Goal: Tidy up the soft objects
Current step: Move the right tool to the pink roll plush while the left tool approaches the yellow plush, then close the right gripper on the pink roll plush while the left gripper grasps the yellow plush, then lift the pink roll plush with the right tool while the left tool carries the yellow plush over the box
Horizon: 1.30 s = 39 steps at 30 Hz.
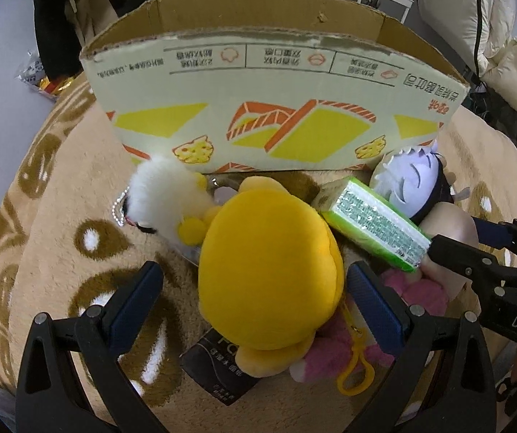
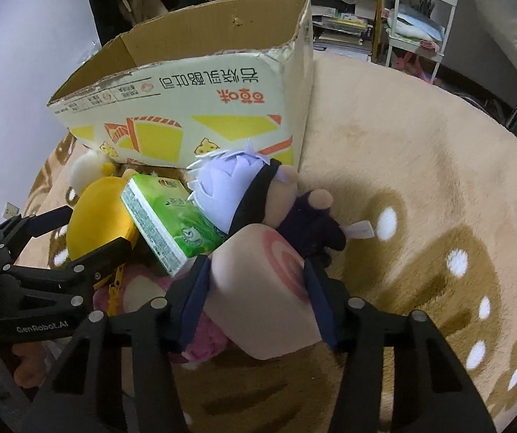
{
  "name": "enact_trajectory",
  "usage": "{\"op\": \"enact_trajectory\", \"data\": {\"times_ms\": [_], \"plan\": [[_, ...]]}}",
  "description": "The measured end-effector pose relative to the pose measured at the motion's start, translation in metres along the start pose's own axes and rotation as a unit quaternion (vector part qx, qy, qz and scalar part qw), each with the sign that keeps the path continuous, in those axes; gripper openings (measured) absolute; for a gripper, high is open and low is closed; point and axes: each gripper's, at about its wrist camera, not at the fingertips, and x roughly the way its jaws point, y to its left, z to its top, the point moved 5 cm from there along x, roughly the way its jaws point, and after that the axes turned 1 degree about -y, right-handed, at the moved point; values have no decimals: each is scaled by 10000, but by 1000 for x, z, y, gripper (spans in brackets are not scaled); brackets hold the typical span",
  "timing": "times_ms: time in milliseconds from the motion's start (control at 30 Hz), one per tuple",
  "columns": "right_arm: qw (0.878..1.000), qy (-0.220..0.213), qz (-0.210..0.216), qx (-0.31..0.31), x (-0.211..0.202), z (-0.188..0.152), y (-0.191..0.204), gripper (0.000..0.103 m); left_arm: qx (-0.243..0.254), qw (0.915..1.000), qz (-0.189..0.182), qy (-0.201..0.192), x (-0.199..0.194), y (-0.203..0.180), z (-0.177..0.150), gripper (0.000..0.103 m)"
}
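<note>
A round yellow plush [image 1: 269,270] lies on the rug between the wide-set fingers of my left gripper [image 1: 255,270], which is open; its left pad stands apart from the plush. My right gripper [image 2: 256,265] is shut on a beige roll-shaped plush with a pink swirl [image 2: 258,288], both pads pressing its sides. Against the roll rest a lavender-haired doll [image 2: 237,187] and a green tissue pack [image 2: 164,216]. A pink plush [image 2: 204,342] lies under the pile. The open cardboard box [image 2: 186,108] stands just behind.
A white fluffy plush [image 1: 157,195] with a bead chain lies left of the yellow one. A black pack [image 1: 218,368] and a yellow clip [image 1: 356,371] lie near my left fingers. The beige patterned rug [image 2: 421,180] spreads to the right. Shelves and a white cart [image 2: 417,18] stand behind.
</note>
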Motion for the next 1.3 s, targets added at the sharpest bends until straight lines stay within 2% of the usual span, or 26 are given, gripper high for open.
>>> {"op": "enact_trajectory", "data": {"times_ms": [300, 367, 533, 633, 900, 1100, 1300], "plan": [[9999, 65, -107, -57, 3, -1, 3, 51, -207, 9993, -166, 269, 19, 8, -1, 96], [9999, 66, -116, -63, 3, -1, 3, 50, -201, 9990, -242, 322, 22, 6, -2, 88], [10000, 79, -31, 26, 4, -1, 0, 41, -66, 9984, -459, 315, 22, -3, -3, 60], [9999, 46, -17, 91, 2, -1, -3, 36, 26, 9988, -424, 223, 18, -6, -3, 54], [9994, -197, -272, 94, -17, -4, -4, 33, 147, 9995, -183, -195, -22, -19, -4, 53], [9980, -492, -279, 284, -37, -3, -9, 33, 205, 9989, 31, -417, -37, -16, -4, 53], [9963, -833, -146, 118, -59, -3, 4, 33, 230, 9973, 130, -687, -52, -23, -4, 53]]}}
